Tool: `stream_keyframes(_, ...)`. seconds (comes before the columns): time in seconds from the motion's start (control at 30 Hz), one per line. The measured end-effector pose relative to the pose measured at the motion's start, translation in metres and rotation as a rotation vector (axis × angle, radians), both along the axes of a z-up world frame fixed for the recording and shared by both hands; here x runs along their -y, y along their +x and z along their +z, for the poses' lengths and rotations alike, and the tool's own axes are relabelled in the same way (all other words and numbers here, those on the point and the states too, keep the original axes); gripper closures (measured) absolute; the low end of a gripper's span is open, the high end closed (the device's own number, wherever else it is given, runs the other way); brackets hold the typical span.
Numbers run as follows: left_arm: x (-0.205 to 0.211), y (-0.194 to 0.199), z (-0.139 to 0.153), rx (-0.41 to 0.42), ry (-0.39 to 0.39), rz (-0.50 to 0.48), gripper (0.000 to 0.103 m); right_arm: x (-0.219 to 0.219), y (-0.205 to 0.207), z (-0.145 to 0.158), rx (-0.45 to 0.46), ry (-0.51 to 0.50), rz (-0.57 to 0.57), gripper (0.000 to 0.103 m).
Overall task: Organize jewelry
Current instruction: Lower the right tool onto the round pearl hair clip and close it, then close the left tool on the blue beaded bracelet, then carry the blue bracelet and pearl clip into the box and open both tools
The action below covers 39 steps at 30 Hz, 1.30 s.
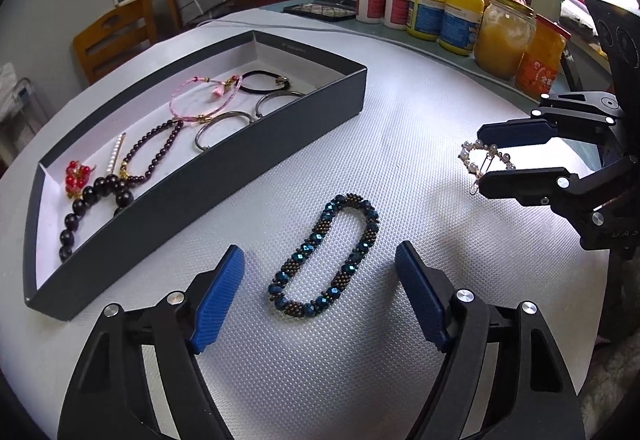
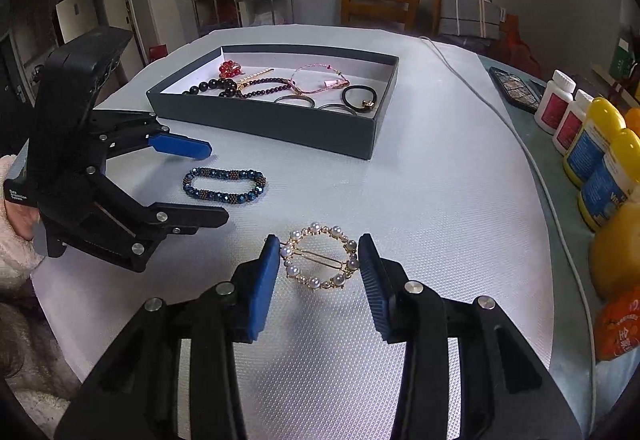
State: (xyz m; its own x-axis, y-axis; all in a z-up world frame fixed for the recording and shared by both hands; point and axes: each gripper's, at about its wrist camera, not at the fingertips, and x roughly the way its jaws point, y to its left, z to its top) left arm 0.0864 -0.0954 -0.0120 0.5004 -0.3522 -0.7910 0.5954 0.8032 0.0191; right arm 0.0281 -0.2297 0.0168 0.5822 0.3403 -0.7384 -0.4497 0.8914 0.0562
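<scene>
Left gripper, jaws spread wide, straddles the blue beaded bracelet flat on the counter. Right gripper, jaws spread, brackets the pearl ring clip; contact unclear. Box wall hides part of its jewelry.

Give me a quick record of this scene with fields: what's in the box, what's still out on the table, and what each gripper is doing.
box: dark tray holding bracelets, bangles, hair tie, red bead piece
loose on mat: blue beaded bracelet; pearl ring hair clip
left gripper: open, straddling the blue beaded bracelet
right gripper: open, fingers either side of the pearl ring hair clip
mat: white textured
</scene>
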Motion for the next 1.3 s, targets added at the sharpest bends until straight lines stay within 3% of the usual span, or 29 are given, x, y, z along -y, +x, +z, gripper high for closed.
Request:
stream_keyframes(0.1,-0.011,0.004,0.009,0.019,-0.055,0.046,0.023,0.000,-0.002,0.001,0.007,0.009,0.007,0.063)
stream_keyframes(0.13,-0.014,0.006,0.011,0.022,-0.059,0.061,0.028,-0.001,-0.002,0.001,0.008,0.012,0.008,0.063)
stream_keyframes(0.27,-0.013,0.013,0.003,0.001,-0.015,0.077,0.058,-0.002,-0.001,0.001,0.008,0.018,0.010,0.063)
stream_keyframes(0.5,0.001,0.000,0.001,0.070,0.079,-0.005,0.071,-0.002,-0.002,0.003,0.006,0.018,0.010,0.063)
stream_keyframes(0.57,0.002,0.000,0.003,0.043,0.062,-0.032,0.096,-0.004,-0.002,0.005,0.010,0.018,0.010,0.063)
stream_keyframes(0.67,0.007,-0.006,0.001,0.089,0.111,-0.035,0.096,-0.007,-0.001,0.010,0.018,0.017,0.014,0.063)
stream_keyframes(0.8,0.003,-0.006,0.008,0.082,0.073,-0.018,0.096,-0.018,-0.002,0.020,0.046,-0.001,0.037,0.063)
stream_keyframes(1.0,-0.019,-0.011,0.055,0.173,-0.005,0.027,0.096,-0.031,0.010,0.044,0.103,-0.022,0.052,0.063)
stream_keyframes(1.3,-0.055,0.021,0.115,0.325,-0.024,0.177,0.096,-0.063,0.067,0.093,0.194,0.027,0.064,0.063)
